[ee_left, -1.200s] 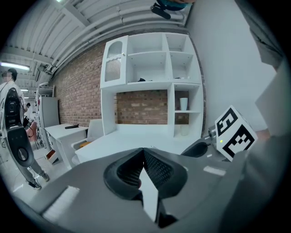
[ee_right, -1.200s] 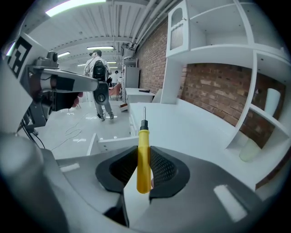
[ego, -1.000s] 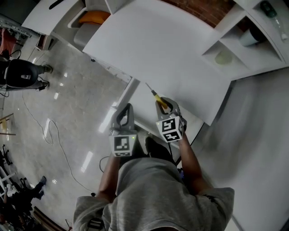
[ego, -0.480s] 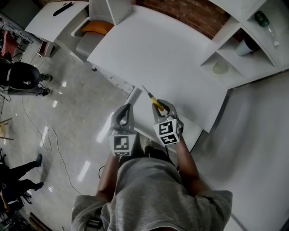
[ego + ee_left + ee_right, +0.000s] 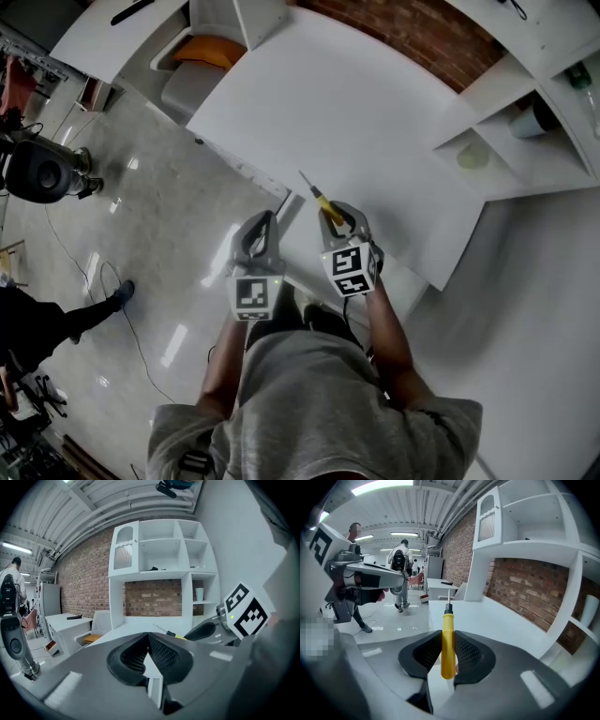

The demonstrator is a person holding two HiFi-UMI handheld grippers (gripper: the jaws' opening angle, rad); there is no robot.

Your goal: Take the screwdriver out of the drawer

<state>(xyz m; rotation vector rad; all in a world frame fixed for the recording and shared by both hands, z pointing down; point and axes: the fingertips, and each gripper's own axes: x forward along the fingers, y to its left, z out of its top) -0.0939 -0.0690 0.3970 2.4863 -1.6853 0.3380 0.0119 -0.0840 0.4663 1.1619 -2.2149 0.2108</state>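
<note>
Left gripper [image 5: 149, 644]: fingers pressed together, nothing between them.
Right gripper [image 5: 449, 641]: fingers clamped on the yellow handle of the screwdriver [image 5: 448, 618].
Screwdriver's place: held over the near edge of the white table [image 5: 375, 122], shaft pointing forward; no drawer in view.
Handling: probably light and stiff, with a smooth handle; a mid-handle grip suits it.
</note>
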